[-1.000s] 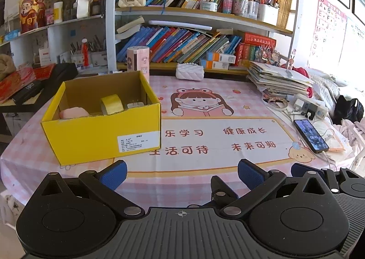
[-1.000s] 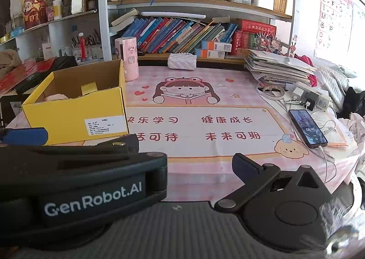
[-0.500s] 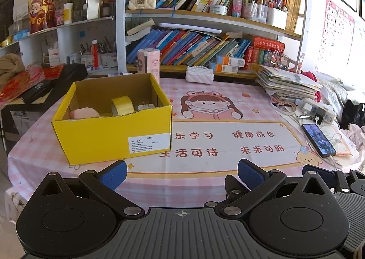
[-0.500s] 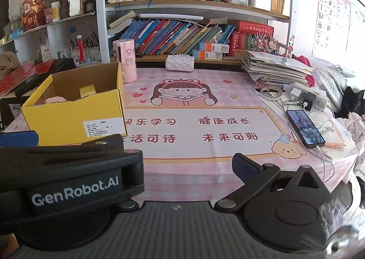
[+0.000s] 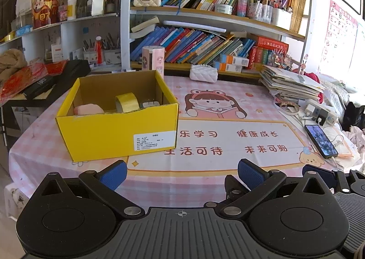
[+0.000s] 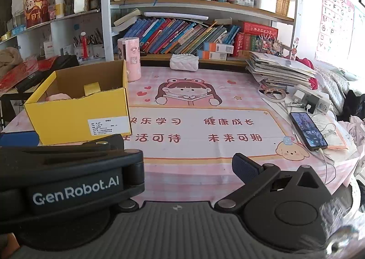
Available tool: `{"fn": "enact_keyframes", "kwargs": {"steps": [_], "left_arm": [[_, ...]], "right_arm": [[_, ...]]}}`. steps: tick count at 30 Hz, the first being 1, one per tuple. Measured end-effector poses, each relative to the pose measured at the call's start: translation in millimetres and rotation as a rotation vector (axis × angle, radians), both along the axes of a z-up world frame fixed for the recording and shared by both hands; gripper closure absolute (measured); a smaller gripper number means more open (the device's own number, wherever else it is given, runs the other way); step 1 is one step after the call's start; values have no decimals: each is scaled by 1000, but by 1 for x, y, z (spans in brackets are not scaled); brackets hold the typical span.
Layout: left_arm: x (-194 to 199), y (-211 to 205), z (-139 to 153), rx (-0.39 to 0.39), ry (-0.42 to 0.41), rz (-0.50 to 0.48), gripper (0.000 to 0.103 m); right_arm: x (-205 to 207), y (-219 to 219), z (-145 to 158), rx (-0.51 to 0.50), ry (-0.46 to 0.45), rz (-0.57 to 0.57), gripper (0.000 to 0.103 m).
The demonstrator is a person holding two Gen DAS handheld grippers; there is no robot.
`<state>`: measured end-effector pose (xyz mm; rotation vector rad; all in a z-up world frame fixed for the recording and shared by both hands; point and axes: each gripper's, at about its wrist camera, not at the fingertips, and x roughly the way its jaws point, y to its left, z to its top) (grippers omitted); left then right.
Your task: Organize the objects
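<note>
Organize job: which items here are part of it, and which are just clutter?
Likely part of the job:
yellow box
tape roll in the box
pink item in the box
left tool, open and empty
right tool, open and empty

Likely just lying about:
phone, plugged in
paper stack
white pouch
pink cylinder behind the box
shelf books
</note>
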<state>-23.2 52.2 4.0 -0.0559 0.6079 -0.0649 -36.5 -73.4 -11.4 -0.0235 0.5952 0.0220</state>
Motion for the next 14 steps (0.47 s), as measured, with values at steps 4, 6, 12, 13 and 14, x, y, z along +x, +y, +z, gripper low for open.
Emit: {"fn": "enact_keyframes", "kwargs": {"steps": [4, 6, 12, 13, 14], "left_arm": [[1, -1, 0, 16, 2, 14, 0], [2, -1, 0, 14, 6, 17, 0], [3, -1, 0, 12, 6, 16, 0], [3, -1, 0, 12, 7, 15, 0], [4, -1, 0, 12, 9, 14, 0]], "right_arm": [[0, 2, 0, 0, -5, 10, 0], [1, 3, 0, -7, -4, 10, 0], [2, 3, 0, -8, -3, 9, 0], [2, 3, 0, -7, -3, 10, 0], [2, 3, 0, -8, -3, 9, 0]]}}
